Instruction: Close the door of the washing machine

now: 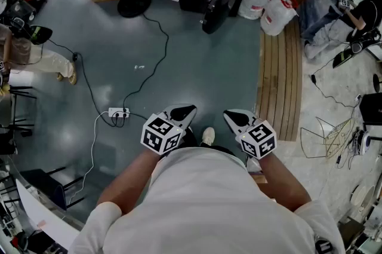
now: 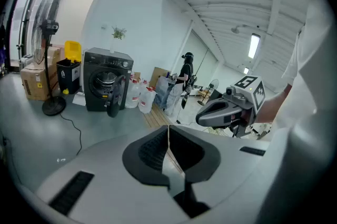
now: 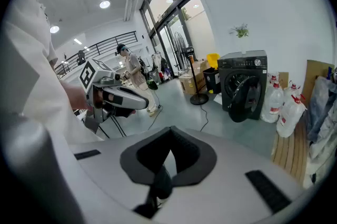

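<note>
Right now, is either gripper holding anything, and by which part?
Nothing is held: the left gripper and right gripper are shut and empty, far from the open washing machine door.

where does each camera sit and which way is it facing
Head view: on the person's head, facing steeply down at the floor; shirt, forearms, left gripper, right gripper.
Left gripper view: on the left gripper, along its closed jaws toward the washing machine; right gripper at right.
Right gripper view: on the right gripper, toward the same machine; left gripper at left.
Shared: both gripper views show the machine's open door.
</note>
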Demonstrator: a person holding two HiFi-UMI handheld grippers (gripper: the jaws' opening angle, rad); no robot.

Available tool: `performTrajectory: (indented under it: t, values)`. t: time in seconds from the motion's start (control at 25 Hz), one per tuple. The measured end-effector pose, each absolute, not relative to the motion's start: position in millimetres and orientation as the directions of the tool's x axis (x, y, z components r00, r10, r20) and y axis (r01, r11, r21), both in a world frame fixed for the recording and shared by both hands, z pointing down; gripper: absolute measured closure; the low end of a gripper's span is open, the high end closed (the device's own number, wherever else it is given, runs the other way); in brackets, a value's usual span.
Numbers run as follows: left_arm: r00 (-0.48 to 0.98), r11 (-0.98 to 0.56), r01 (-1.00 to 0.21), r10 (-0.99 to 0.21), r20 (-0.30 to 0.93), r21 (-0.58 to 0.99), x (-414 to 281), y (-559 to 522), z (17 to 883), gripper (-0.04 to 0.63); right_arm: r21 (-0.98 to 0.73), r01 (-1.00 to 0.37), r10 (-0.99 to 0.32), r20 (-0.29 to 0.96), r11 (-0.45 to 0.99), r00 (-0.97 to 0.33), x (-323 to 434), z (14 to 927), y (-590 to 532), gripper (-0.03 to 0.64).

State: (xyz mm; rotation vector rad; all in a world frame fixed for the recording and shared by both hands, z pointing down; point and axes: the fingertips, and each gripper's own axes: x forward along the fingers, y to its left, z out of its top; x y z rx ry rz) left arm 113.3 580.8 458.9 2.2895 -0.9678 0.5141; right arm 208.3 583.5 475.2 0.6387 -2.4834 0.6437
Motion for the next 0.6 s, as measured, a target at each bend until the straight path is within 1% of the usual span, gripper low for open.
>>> performTrajectory:
  t: [0.2,0.44,0.6]
  values:
    - [0.645,-0.534,-0.760,-0.553,0.527,0.371,110.1,560.1,459.9,0.574,-0.311,-0.539,-0.308,0.561,0.783,-0.769,211.0,486.7,559.6,0.611]
    - [0.657,-0.543,-0.750,-0.541,0.525,0.378,84.9,526.0,470.4,0.572,-0.298,-0.559,-0.317,0.582,0.774,-0.749,194.9,499.8,526.3,0.611]
    - [0.681,-0.575,-0.725,-0.515,0.520,0.380,71.1,479.3,471.7,0.572,-0.294,-0.594,-0.337,0.602,0.749,-0.723,181.4,499.2,485.1,0.609]
